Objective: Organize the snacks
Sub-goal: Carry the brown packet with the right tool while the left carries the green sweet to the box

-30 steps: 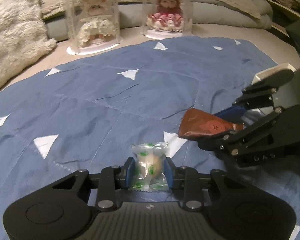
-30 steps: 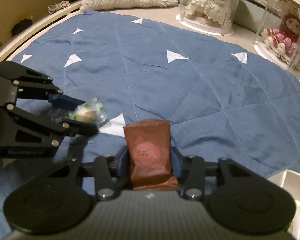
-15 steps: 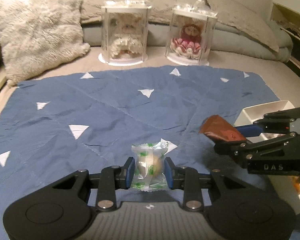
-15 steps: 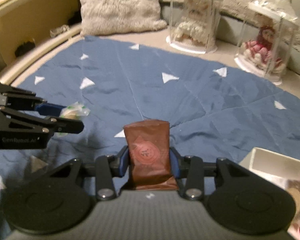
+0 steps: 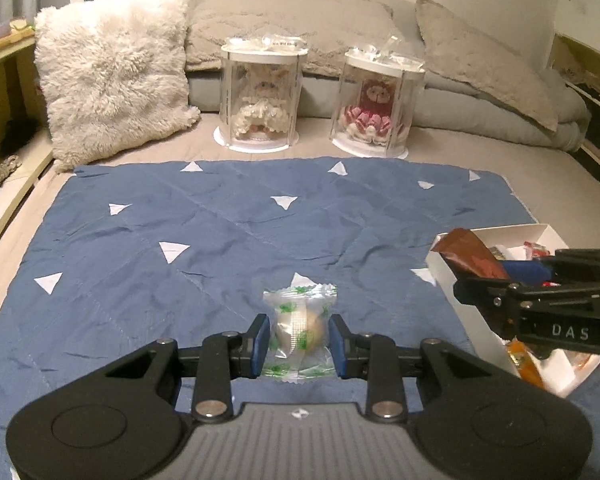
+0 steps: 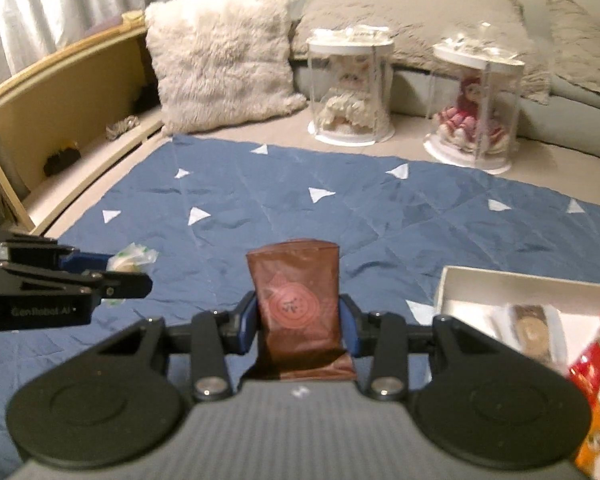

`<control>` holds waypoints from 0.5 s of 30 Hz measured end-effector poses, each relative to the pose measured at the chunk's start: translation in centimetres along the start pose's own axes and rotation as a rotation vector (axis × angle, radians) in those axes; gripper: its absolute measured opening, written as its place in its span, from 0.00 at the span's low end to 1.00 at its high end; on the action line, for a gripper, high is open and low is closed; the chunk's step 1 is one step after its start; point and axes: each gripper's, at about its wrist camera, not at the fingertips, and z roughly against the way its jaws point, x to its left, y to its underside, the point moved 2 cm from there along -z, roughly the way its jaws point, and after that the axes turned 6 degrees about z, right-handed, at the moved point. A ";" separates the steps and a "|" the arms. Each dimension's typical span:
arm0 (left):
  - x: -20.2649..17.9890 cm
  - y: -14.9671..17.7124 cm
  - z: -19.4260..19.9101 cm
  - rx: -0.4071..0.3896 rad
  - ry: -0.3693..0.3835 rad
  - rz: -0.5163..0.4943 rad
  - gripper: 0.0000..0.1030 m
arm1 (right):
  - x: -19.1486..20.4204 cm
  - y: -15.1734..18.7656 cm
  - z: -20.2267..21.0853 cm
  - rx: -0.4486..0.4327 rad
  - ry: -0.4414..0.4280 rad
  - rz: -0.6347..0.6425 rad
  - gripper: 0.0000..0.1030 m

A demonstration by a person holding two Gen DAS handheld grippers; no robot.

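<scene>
My left gripper (image 5: 298, 340) is shut on a clear-wrapped round pastry with green print (image 5: 298, 330), held above the blue quilted cloth (image 5: 220, 232). My right gripper (image 6: 298, 324) is shut on a brown snack packet with a red round mark (image 6: 296, 292), also lifted off the cloth. In the left wrist view the right gripper (image 5: 496, 276) with the brown packet (image 5: 470, 254) hangs over the near corner of the white box (image 5: 444, 264). In the right wrist view the left gripper (image 6: 120, 270) and its pastry (image 6: 134, 258) show at the left, and the white box (image 6: 448, 280) at the lower right.
The white box holds several snack packets, among them a red one (image 6: 598, 344) and an orange one (image 5: 522, 362). Two clear doll cases (image 5: 260, 96) (image 5: 376, 104) stand behind the cloth. A fluffy white pillow (image 5: 112, 72) and grey pillows (image 5: 292, 20) lie at the back. A wooden shelf (image 6: 60, 120) runs along the left.
Both grippers have risen away from the cloth with their snacks still held, and more of the bed shows. The white box has come into view at the right.
</scene>
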 end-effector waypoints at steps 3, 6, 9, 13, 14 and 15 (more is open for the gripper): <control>-1.0 0.6 1.2 -0.008 -0.003 -0.010 0.33 | 0.3 0.7 1.9 -0.015 0.012 -0.009 0.46; -2.4 1.1 2.4 -0.016 -0.005 -0.018 0.33 | 0.4 1.4 3.5 -0.023 0.026 -0.009 0.46; -4.0 1.6 3.2 -0.021 0.000 -0.032 0.33 | 0.3 2.2 5.0 -0.029 0.054 -0.002 0.46; -6.0 2.4 4.0 -0.021 -0.001 -0.057 0.33 | -0.6 3.3 6.8 -0.043 0.077 -0.035 0.46; -6.5 2.6 4.1 -0.019 0.001 -0.055 0.33 | -0.9 3.6 7.2 -0.046 0.083 -0.041 0.46; -6.8 2.7 4.2 -0.018 0.004 -0.054 0.33 | -1.3 4.2 7.8 -0.048 0.090 -0.042 0.46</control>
